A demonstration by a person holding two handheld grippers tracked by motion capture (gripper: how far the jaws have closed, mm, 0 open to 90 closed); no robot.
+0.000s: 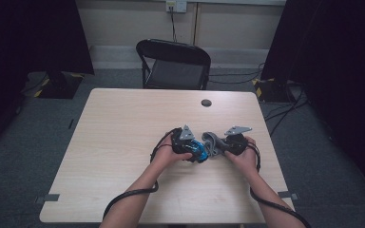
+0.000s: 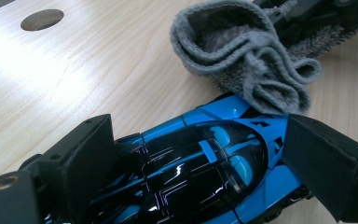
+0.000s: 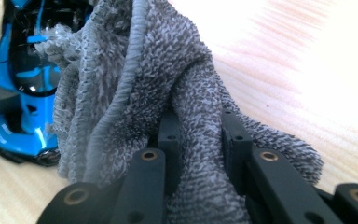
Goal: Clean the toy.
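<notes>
Blue toy car (image 2: 214, 158) clamped across its sides in left gripper (image 2: 200, 163), on the tabletop (image 1: 123, 123) nearer its front edge, right of middle. Grey cloth (image 3: 135, 93) pinched tight in right gripper (image 3: 200, 135), bunched and draped against the car's end. No containers; round hole (image 1: 206, 102) near far edge.

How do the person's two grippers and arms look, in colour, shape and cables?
Both the left gripper and the right gripper are black, each topped by a grey three-cornered plate. Flat black jaws carry brass-coloured rivets. A black cable trails from each along the forearms, which wear no sleeves.
</notes>
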